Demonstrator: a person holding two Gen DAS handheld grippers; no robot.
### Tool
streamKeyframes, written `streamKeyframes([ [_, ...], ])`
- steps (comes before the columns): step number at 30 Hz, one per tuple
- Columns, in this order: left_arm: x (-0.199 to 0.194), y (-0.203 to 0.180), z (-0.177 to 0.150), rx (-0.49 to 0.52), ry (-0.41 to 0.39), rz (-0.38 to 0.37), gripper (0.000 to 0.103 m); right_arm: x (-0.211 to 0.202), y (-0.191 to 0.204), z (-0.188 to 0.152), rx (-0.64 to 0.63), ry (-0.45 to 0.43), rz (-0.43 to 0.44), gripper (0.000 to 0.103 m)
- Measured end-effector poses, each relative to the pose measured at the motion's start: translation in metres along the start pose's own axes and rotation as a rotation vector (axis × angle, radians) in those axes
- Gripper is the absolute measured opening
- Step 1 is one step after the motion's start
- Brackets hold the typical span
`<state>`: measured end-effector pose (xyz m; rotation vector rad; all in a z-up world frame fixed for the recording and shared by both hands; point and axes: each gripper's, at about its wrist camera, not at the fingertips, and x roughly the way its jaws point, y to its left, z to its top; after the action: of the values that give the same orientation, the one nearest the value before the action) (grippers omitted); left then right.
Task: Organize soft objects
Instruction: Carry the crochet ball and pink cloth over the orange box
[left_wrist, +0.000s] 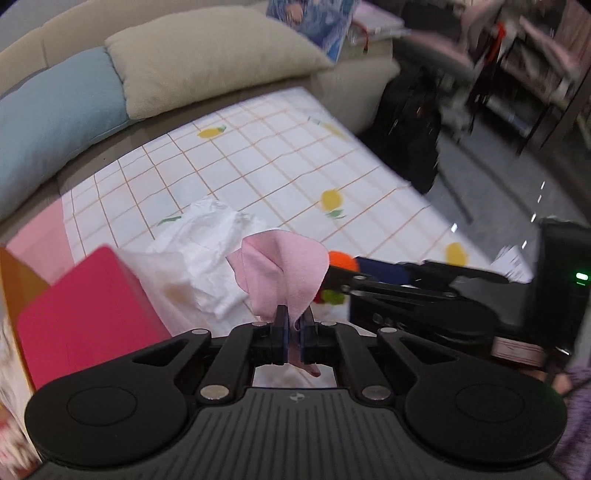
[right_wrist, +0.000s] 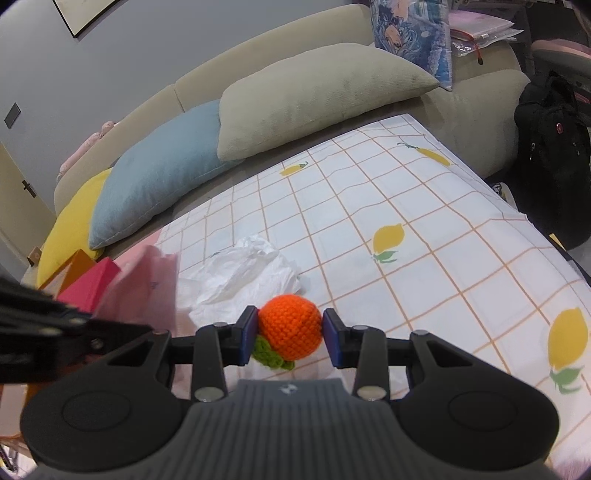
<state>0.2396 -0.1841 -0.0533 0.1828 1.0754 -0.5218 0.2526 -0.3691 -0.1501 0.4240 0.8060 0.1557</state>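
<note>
My left gripper (left_wrist: 293, 325) is shut on a pink cloth (left_wrist: 282, 273), which stands up bunched above the jaws over the lemon-print sheet (left_wrist: 258, 162). My right gripper (right_wrist: 290, 334) is shut on an orange crocheted ball with green leaves (right_wrist: 290, 326), held just above the sheet (right_wrist: 424, 240). The ball's top (left_wrist: 341, 258) and the right gripper also show in the left wrist view, just right of the pink cloth. The pink cloth (right_wrist: 144, 291) appears at the left of the right wrist view. A crumpled white plastic bag (left_wrist: 210, 251) (right_wrist: 243, 273) lies on the sheet ahead of both grippers.
A magenta box (left_wrist: 85, 314) (right_wrist: 92, 282) and an orange box (right_wrist: 68, 267) stand at the left. Beige (right_wrist: 314, 96), blue (right_wrist: 159, 170) and yellow (right_wrist: 74, 225) cushions line the sofa back. A black backpack (right_wrist: 550, 155) sits off the right edge.
</note>
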Motion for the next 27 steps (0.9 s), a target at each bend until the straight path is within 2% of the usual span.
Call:
streamKeyframes([
  [8, -0.051, 0.007, -0.046, -0.075, -0.103, -0.047, 0.005, -0.034, 0.025, -0.021, -0.041, -0.006, -0.007, 0.038],
  [17, -0.084, 0.028, -0.103, -0.152, -0.167, -0.056, 0.005, -0.071, 0.059, -0.055, -0.086, 0.03, -0.045, 0.038],
  [22, -0.092, 0.041, -0.13, -0.218, -0.185, -0.071, 0.005, -0.083, 0.084, -0.071, -0.171, 0.066, -0.074, 0.038],
  [27, -0.103, 0.056, -0.153, -0.277, -0.242, -0.073, 0.005, -0.092, 0.115, -0.081, -0.311, 0.077, -0.088, 0.038],
])
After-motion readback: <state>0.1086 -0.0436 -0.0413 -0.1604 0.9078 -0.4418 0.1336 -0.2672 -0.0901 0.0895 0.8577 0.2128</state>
